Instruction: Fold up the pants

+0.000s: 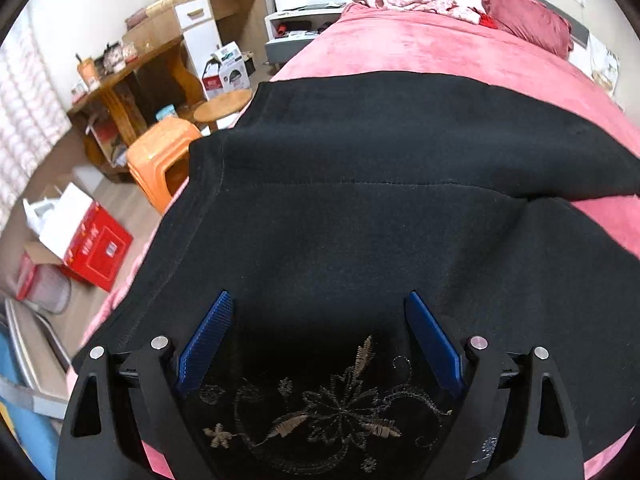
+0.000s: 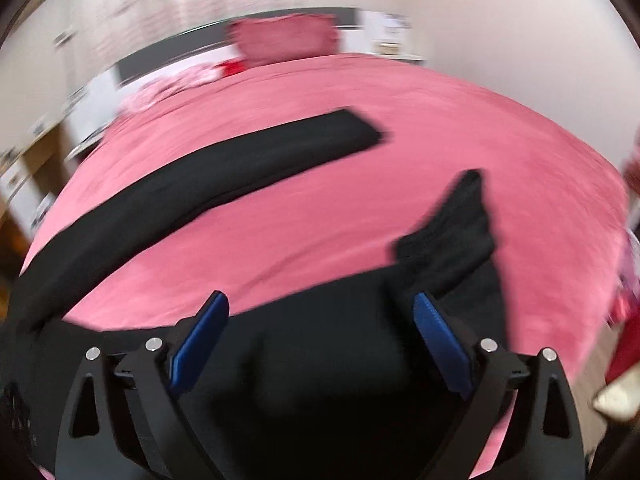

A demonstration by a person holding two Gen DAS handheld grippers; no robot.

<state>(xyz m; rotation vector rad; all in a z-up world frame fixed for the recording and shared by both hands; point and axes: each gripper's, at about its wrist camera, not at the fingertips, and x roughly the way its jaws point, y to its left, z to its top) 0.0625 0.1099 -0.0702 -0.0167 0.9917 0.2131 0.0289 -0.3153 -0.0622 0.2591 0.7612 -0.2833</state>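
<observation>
Black pants (image 1: 360, 208) lie spread on a pink bed (image 1: 420, 48), with tan flower embroidery (image 1: 328, 412) near the waist end. My left gripper (image 1: 318, 300) is open, its blue pads just above the fabric near the embroidery, holding nothing. In the blurred right wrist view the pants (image 2: 320, 360) show two legs: one long leg (image 2: 224, 176) runs across the bed, the other leg (image 2: 452, 232) is rumpled at the right. My right gripper (image 2: 320, 304) is open over the black cloth, empty.
The bed's left edge drops to a floor with an orange stool (image 1: 160, 160), a round wooden stool (image 1: 224, 106), a red box (image 1: 96, 248) and a wooden desk (image 1: 132, 76). A dark red pillow (image 1: 528, 16) and pink clothing (image 1: 416, 0) lie at the headboard.
</observation>
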